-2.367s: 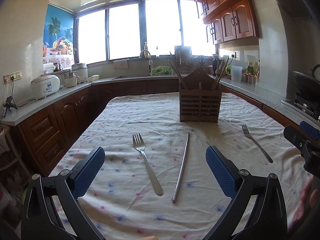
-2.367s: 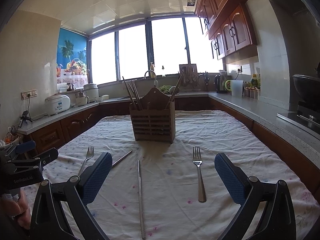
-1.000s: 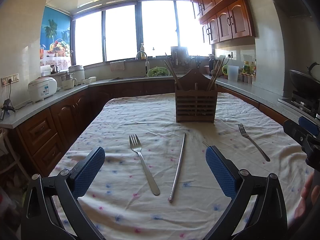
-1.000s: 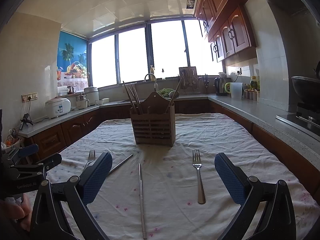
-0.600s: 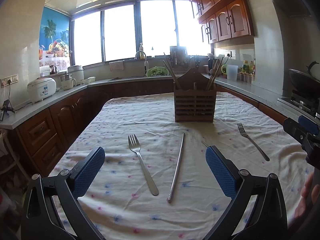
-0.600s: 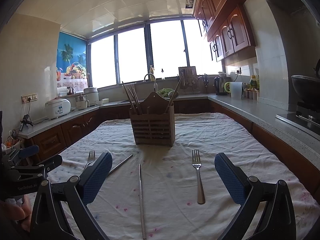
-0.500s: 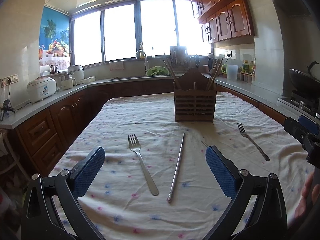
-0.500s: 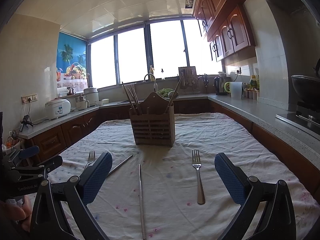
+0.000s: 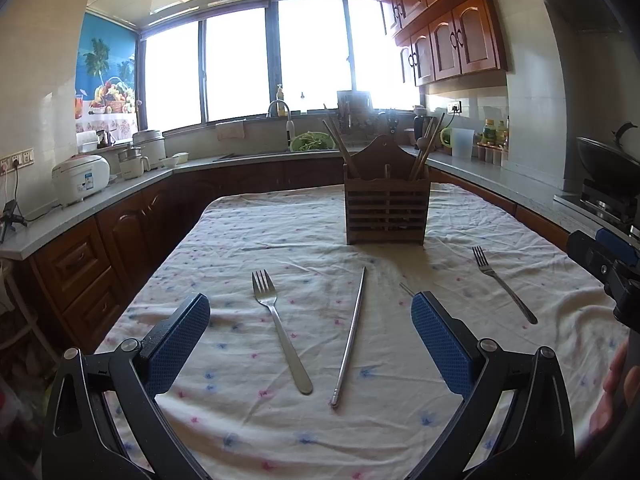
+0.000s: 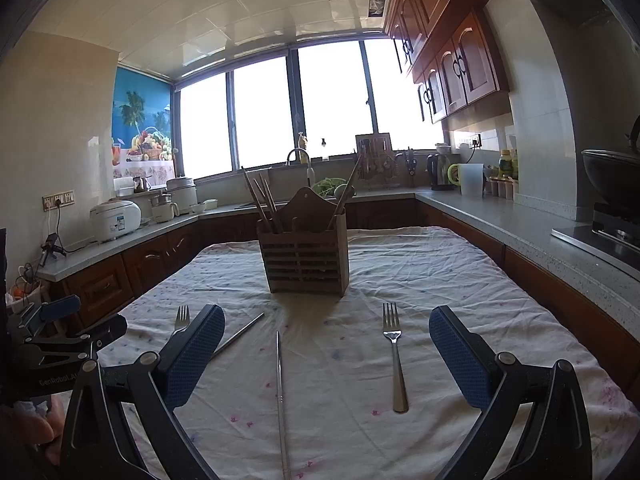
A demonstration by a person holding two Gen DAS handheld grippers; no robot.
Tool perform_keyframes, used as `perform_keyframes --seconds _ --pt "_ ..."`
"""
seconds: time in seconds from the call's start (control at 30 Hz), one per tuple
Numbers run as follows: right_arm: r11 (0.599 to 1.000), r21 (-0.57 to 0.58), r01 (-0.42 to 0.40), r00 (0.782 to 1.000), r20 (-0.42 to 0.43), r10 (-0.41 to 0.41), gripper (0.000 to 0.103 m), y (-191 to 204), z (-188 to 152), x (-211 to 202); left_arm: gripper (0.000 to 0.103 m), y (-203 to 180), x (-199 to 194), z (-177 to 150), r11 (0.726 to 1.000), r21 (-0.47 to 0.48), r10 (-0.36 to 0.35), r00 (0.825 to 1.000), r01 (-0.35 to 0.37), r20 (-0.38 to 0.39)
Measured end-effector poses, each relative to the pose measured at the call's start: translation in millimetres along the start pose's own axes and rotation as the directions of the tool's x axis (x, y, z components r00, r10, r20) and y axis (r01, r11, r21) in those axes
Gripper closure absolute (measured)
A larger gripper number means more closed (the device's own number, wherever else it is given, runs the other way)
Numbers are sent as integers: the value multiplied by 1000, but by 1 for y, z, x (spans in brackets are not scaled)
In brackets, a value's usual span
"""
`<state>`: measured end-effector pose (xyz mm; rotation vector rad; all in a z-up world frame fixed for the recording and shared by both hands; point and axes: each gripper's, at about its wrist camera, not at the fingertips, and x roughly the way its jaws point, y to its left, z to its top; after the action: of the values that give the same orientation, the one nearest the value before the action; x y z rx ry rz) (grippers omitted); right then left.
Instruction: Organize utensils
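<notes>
While its jaws stand wide apart and empty, the left gripper (image 9: 310,344) frames a fork (image 9: 280,328) and a metal chopstick (image 9: 350,336) lying at lower centre. The right gripper (image 10: 326,354), equally spread and empty, brackets another chopstick (image 10: 280,384) and second fork (image 10: 394,360). The wooden utensil holder (image 10: 304,258) stands beyond at frame centre on the cloth-covered counter (image 10: 440,280).

A cream tablecloth (image 9: 240,224) sprinkled with small pink and blue flowers covers the tabletop. On it stands a dark brown slatted wooden utensil holder (image 9: 386,211); the forks (image 9: 280,328) and the chopstick (image 9: 351,334) are silver. Each tool (image 9: 310,338) has black arms and blue textured pads (image 9: 176,346).
</notes>
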<state>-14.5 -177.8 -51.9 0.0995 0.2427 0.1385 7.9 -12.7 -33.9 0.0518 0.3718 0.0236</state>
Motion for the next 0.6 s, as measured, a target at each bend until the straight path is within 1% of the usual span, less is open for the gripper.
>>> perform_keyframes --seconds 0.37,0.6 --pt "1000 9 4 1000 -5 -4 0 -2 4 3 0 -3 5 8 1000 0 -15 1000 15 -11" --pt "1000 23 14 999 -47 -12 0 -9 8 15 0 -5 9 12 1000 1 -25 1000 25 -19"
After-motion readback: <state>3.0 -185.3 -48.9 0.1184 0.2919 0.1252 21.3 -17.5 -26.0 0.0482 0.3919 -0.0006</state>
